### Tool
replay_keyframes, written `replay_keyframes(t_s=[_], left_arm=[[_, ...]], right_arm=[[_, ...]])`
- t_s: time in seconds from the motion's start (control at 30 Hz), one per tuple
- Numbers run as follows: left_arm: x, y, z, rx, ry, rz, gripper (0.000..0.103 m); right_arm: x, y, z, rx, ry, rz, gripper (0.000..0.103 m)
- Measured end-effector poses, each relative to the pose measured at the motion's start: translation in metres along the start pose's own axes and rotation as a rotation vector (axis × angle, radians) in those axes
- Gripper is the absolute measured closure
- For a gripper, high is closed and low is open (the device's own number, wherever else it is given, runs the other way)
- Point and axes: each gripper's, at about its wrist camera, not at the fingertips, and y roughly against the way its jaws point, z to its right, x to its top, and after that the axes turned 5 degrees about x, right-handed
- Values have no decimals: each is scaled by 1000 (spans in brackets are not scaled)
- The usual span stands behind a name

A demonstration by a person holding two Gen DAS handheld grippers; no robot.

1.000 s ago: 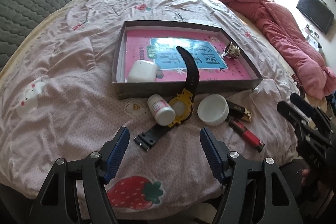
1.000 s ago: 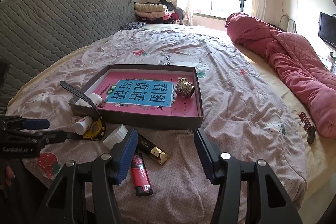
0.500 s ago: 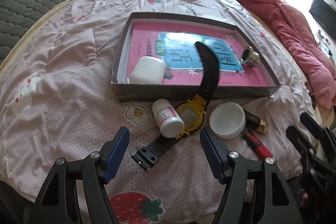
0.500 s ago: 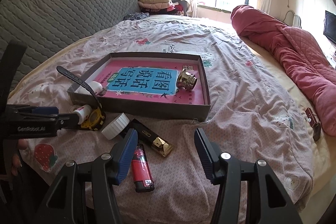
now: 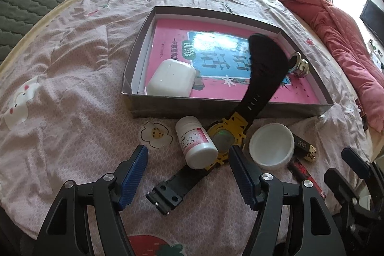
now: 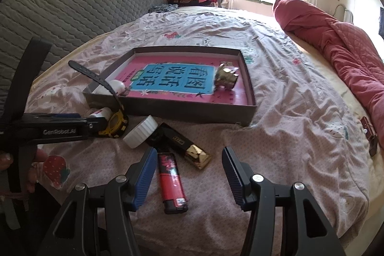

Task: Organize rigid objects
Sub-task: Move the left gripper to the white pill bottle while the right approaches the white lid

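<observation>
A grey box (image 5: 216, 109) (image 6: 192, 109) lies on the bed with a pink book, a white earbud case (image 5: 171, 78) and a brass fitting (image 5: 298, 65) (image 6: 226, 78) inside. In front of it lie a white pill bottle (image 5: 195, 145), a yellow-and-black watch (image 5: 223, 136) (image 6: 115, 122), a white lid (image 5: 272, 145) (image 6: 141, 128), a black-and-gold lighter (image 6: 184, 144) and a red lighter (image 6: 171, 181). My left gripper (image 5: 188, 168) hovers open just short of the bottle and the watch strap. My right gripper (image 6: 187, 168) hovers open over both lighters.
A pink floral bedspread (image 5: 72, 92) covers the bed. A rolled red quilt (image 6: 340, 44) lies along the right side, a grey padded headboard (image 6: 72, 6) on the left. A small dark object (image 6: 368, 131) sits near the right edge. A person's hand (image 6: 33, 160) holds the left gripper.
Both grippers have sunk and come closer to the objects in front of the box. Neither has opened, shut or touched anything.
</observation>
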Motion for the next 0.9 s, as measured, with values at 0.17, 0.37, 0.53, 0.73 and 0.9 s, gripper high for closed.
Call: replay_keyframes(t_s=[0.17, 0.37, 0.53, 0.73, 0.9], left_arm=[[1, -7, 0, -6, 4, -9, 32], [5, -13, -5, -21, 17, -12, 33], [6, -16, -8, -20, 24, -21, 35], [7, -18, -10, -15, 28, -24, 38], [9, -21, -13, -22, 34, -21, 43]], right_arm=[[4, -14, -14, 57, 51, 0, 47], [5, -34, -34, 56, 172, -21, 47], [7, -45, -48, 42, 268, -23, 47], [6, -58, -60, 21, 367, -26, 47], [7, -64, -63, 14, 406, -21, 47]])
